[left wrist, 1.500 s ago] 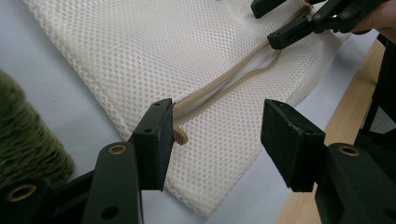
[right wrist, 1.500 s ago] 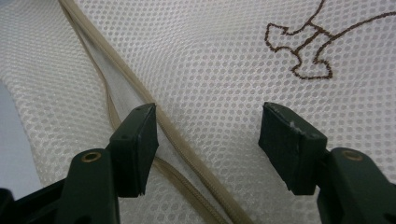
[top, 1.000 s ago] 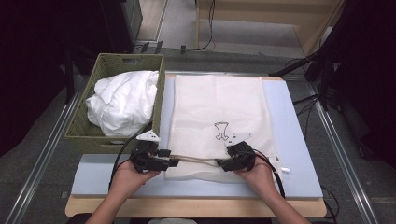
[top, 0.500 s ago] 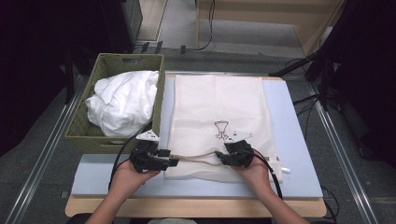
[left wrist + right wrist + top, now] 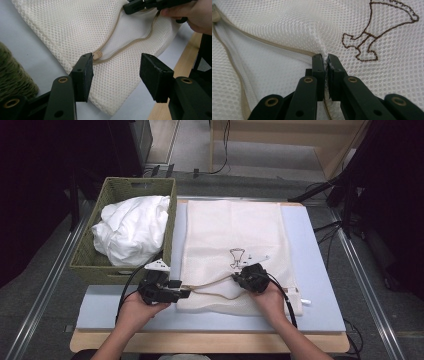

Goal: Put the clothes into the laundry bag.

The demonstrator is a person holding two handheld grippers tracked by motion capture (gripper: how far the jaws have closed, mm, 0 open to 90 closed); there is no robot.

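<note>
The mesh bag [image 5: 232, 245] lies flat just right of the basket [image 5: 170, 220], long axis running away from the person, open zipper edge nearest them; right gripper [image 5: 245, 279] fingers, having just closed, pinch its mesh, left gripper [image 5: 182, 292] fingers spread.

Even overhead light fell on the table [image 5: 320, 285], while the room around it lay almost black. Shadows were soft. The high view looked grainy and slightly soft; both gripper views were sharp on the mesh [image 5: 287, 27], without glare.
</note>
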